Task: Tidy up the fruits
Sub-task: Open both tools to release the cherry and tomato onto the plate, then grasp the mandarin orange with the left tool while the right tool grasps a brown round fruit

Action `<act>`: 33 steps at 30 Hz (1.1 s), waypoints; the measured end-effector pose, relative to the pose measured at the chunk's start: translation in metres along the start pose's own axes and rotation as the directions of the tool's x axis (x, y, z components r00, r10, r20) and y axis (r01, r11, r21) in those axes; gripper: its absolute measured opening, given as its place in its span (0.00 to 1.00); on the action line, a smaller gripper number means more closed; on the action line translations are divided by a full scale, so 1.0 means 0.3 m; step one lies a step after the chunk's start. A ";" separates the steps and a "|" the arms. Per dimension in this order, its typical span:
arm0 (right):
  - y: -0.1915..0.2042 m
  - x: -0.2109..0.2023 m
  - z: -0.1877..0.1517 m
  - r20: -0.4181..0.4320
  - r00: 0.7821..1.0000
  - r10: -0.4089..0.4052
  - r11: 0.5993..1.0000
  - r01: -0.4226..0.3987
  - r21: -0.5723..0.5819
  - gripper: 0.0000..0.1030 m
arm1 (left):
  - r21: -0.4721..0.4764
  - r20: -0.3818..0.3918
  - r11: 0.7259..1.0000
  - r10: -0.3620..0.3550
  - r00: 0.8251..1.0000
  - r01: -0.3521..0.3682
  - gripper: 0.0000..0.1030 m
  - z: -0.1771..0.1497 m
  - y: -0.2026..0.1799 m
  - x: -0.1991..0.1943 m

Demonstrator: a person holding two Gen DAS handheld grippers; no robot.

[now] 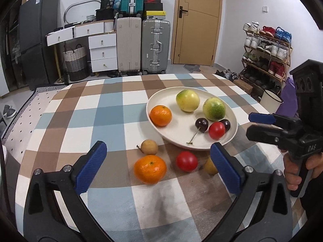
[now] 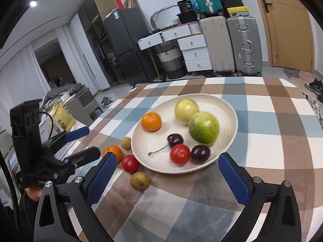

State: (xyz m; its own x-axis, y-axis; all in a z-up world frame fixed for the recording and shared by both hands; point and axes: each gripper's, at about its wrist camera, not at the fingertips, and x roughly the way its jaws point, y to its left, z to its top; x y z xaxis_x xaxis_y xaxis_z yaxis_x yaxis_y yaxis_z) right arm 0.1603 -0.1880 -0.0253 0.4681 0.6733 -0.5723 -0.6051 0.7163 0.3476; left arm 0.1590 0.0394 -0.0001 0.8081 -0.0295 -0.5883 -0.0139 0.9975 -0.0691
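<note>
A cream plate [image 1: 177, 125] [image 2: 145, 139] holds a mandarin [image 1: 160, 115], two green-yellow fruits [image 1: 187, 100], two dark cherries [image 1: 201, 124] and a small tomato [image 1: 216, 130]. On the checked cloth in front of it lie a second mandarin [image 1: 150, 169] [image 2: 113, 152], a tomato [image 1: 186, 161] [image 2: 130, 163] and two small brown fruits [image 1: 149, 146] [image 2: 140, 180]. My left gripper [image 1: 157, 144] [image 2: 93, 141] stands open over these loose fruits and touches none. At the plate's near rim my right gripper [image 2: 167, 155] [image 1: 249, 126] is open and holds nothing.
The checked tablecloth [image 1: 113, 109] covers the table, whose far edge runs behind the plate. A white bucket [image 1: 270, 100] and a shoe rack [image 1: 266, 56] stand off the right side. Suitcases [image 1: 141, 46] and drawers line the back wall. A hand [image 1: 296, 173] grips the right tool.
</note>
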 end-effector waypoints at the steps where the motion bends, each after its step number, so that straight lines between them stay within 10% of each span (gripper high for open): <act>1: 0.007 0.006 -0.005 -0.008 1.000 0.007 1.000 -0.007 -0.004 0.99 | -0.004 -0.008 1.000 -0.001 1.000 0.001 0.99 -0.003 0.004 0.007; 33: 0.144 0.184 -0.093 -0.265 0.964 -0.006 0.984 -0.042 -0.174 0.62 | -0.031 -0.210 0.996 0.070 0.975 -0.078 0.96 -0.053 0.048 0.175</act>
State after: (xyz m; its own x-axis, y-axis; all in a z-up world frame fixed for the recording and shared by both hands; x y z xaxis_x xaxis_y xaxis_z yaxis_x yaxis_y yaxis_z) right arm 0.1420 -0.1250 -0.0625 0.2845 0.5967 -0.7504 -0.7273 0.6443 0.2366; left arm 0.1917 0.0513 -0.0448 0.6632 0.0274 -0.7479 -0.0950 0.9943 -0.0479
